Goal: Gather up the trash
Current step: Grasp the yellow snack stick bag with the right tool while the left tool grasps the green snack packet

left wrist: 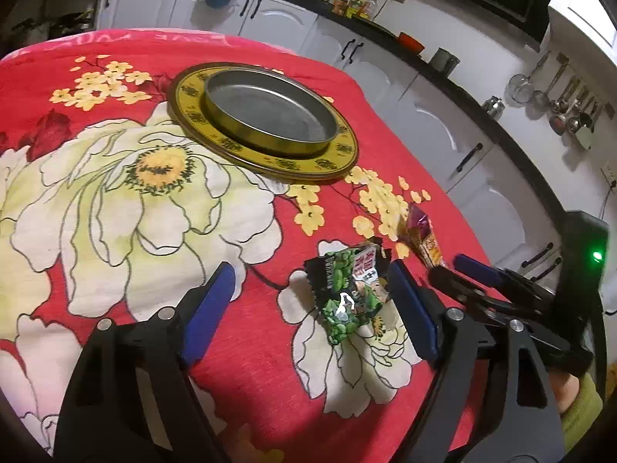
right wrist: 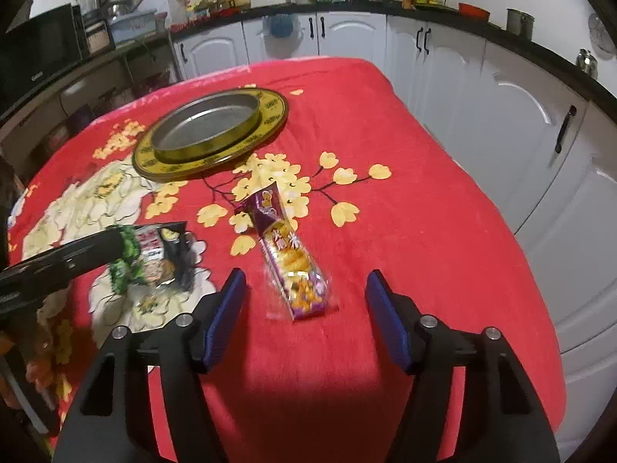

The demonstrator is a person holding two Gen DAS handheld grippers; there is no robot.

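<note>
A crumpled green and black snack wrapper [left wrist: 349,291] lies on the red flowered cloth, between the open fingers of my left gripper [left wrist: 312,289], close to the right pad. It also shows in the right wrist view [right wrist: 154,258], partly hidden by the left gripper's finger. A purple and yellow snack wrapper [right wrist: 287,258] lies flat between and just ahead of the open fingers of my right gripper [right wrist: 306,289]; it shows in the left wrist view [left wrist: 422,237] too. My right gripper [left wrist: 462,270] stands beside it there.
A round metal tin [left wrist: 270,115] sits on a yellow patterned tray [left wrist: 185,94] at the far middle of the table; both show in the right wrist view [right wrist: 208,127]. White kitchen cabinets [right wrist: 501,115] run close along the table's right and far edges.
</note>
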